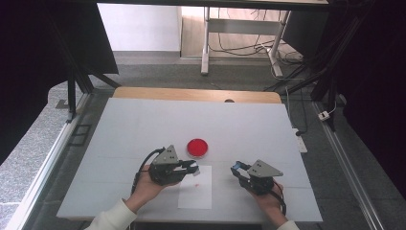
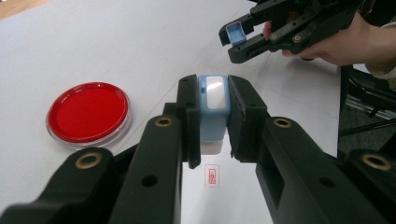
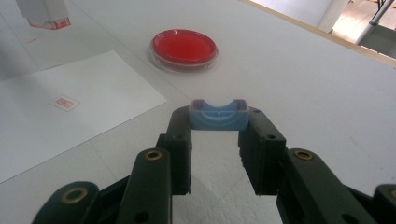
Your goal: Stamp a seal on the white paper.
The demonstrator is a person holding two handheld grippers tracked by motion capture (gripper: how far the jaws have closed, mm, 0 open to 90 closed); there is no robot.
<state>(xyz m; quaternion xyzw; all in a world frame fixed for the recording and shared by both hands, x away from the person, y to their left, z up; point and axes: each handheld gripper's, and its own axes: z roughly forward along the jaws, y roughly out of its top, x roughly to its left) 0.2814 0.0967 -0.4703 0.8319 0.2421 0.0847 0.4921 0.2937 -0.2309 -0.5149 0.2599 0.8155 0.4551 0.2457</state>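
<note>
My left gripper (image 1: 190, 168) is shut on a light-blue stamp (image 2: 213, 100) with a white base, held just above a white sheet of paper (image 1: 195, 194). A small red print (image 2: 212, 176) sits on the sheet below the stamp. My right gripper (image 1: 238, 168) is shut on the stamp's blue cap (image 3: 217, 115), low over the table to the right of the sheet. In the left gripper view the right gripper (image 2: 237, 41) and the cap (image 2: 234, 33) show farther off. The stamp's white base (image 3: 43, 11) with a red face hangs at the top left of the right gripper view, above the print (image 3: 64, 102).
A round red ink pad (image 1: 197, 148) in a clear dish lies on the white table cover (image 1: 143, 129), just beyond the sheet; the same ink pad (image 2: 87, 112) is left of my left jaws. The wooden table edge (image 1: 143, 92) runs along the far side.
</note>
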